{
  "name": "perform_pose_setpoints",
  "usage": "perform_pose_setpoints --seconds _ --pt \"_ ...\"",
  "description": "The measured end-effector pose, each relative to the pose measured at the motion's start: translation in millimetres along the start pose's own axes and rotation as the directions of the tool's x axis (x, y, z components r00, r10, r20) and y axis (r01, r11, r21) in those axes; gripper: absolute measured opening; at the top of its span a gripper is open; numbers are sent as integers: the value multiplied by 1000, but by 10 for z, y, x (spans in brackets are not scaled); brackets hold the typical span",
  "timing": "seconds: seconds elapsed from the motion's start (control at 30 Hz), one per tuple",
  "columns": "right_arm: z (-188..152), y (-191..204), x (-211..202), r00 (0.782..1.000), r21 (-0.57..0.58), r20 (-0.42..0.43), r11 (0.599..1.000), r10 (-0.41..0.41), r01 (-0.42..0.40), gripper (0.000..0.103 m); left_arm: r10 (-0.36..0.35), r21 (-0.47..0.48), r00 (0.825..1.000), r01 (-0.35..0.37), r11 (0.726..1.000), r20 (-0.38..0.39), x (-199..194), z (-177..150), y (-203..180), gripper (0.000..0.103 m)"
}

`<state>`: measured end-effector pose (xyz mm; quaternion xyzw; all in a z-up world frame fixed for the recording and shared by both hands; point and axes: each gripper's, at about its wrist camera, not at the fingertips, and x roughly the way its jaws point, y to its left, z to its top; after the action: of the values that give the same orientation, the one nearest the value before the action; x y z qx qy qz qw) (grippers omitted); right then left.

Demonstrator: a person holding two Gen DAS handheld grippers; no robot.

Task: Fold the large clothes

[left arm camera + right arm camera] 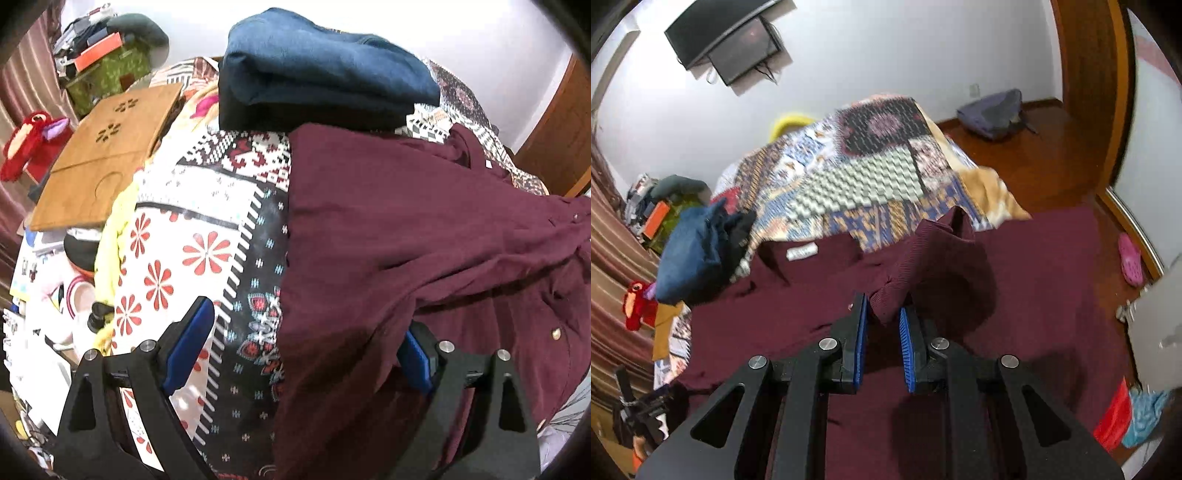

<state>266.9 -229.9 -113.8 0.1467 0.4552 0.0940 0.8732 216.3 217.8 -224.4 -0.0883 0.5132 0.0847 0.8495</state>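
A large maroon button shirt (406, 229) lies spread on the patterned bedspread (207, 206). My left gripper (306, 336) hovers over the shirt's left edge with its jaws wide apart. The cloth lies between them, and a fold drapes over the right finger (417, 354), but neither pad presses on it. In the right wrist view the same maroon shirt (775, 314) covers the near part of the bed. My right gripper (883, 314) is shut on its ribbed sleeve cuff (942, 254), which is lifted above the rest of the shirt.
A folded blue garment (314, 70) sits at the shirt's far side, also the blue garment (690, 254). A wooden board (103, 158) and a red plush toy (26, 144) lie at the left. The quilt (871, 177) stretches beyond. A backpack (993, 110) and a pink shoe (1130, 258) are on the wooden floor.
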Motion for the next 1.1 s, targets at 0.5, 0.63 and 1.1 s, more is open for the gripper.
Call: perform_pose_setpoints --seconds 0.5,0.63,1.1 --pt "-328 -346 -59 994 41 -63 994 -95 97 31 -32 77 999 28 997 42 -430 -83 -235 92" --pt "-278 -412 -279 993 32 0 993 -115 115 38 -48 118 992 34 992 114 -719 27 -432 92" --pt "-103 -1038 -982 969 168 185 977 -165 134 67 -171 215 948 115 970 267 -1114 706 -1444 92"
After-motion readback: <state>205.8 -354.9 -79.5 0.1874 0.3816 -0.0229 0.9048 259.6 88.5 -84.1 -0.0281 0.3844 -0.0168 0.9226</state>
